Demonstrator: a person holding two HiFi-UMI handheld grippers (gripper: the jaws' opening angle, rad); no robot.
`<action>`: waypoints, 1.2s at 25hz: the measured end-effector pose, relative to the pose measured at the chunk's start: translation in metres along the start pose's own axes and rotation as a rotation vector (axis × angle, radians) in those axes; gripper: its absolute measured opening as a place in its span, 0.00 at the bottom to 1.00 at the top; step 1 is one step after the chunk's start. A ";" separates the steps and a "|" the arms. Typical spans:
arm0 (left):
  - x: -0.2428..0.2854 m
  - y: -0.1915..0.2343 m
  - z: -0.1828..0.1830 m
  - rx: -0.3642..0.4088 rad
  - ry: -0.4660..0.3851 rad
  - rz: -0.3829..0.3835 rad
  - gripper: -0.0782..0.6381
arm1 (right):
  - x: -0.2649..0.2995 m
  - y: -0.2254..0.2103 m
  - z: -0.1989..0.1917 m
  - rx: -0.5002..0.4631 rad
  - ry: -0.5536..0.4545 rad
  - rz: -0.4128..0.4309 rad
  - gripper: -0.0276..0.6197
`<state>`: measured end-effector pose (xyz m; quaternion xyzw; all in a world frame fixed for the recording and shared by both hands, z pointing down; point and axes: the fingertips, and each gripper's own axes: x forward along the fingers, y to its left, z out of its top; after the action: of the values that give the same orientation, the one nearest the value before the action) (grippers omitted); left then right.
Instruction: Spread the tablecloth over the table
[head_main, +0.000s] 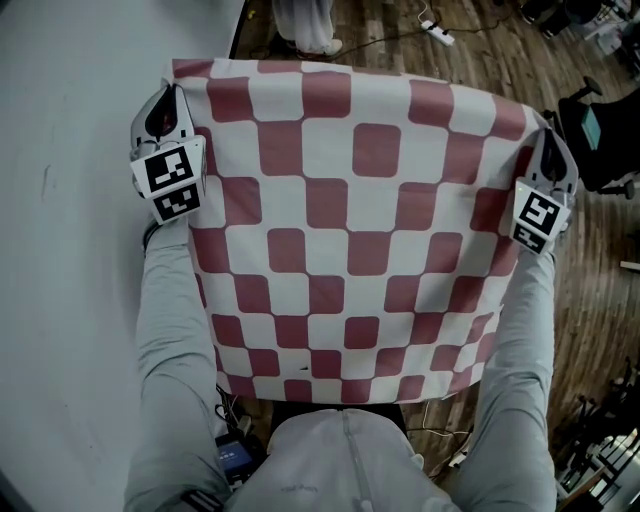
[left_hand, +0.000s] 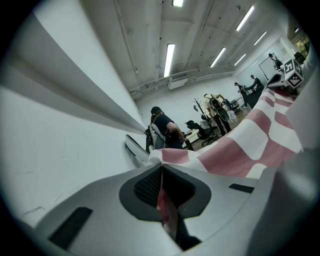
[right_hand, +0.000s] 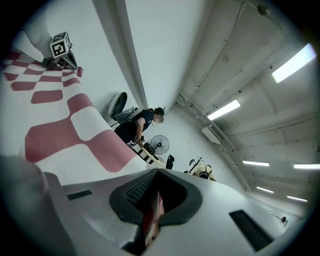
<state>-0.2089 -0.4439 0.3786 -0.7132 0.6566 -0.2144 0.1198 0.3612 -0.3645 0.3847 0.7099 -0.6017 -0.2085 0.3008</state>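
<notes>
Tablecloth (head_main: 350, 230), checked red and white, is spread out flat between our two grippers, in front of our chest and over the wooden floor (head_main: 480, 50). At its far left corner the left gripper (head_main: 170, 105) has its fingers (left_hand: 145, 187) pinched tight on the hem. At its far right corner the right gripper (head_main: 548, 150) has its fingers (right_hand: 132, 192) clamped on the edge likewise. Our grey sleeves (head_main: 170, 330) run along its two sides. Left of the cloth lies a white surface (head_main: 70, 250); beyond its far edge a power strip (head_main: 437, 32) rests on the floor.
</notes>
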 end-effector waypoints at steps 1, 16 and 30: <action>0.009 0.002 0.003 0.004 -0.006 0.002 0.14 | 0.008 0.000 0.003 -0.002 -0.003 -0.001 0.08; 0.062 -0.046 -0.086 0.099 0.194 -0.167 0.14 | 0.038 0.084 -0.051 -0.004 0.179 0.178 0.08; 0.045 -0.077 -0.174 -0.041 0.445 -0.324 0.26 | 0.023 0.174 -0.107 0.152 0.418 0.510 0.32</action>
<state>-0.2189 -0.4603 0.5734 -0.7464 0.5485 -0.3688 -0.0779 0.3087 -0.3852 0.5824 0.5842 -0.6992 0.0689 0.4062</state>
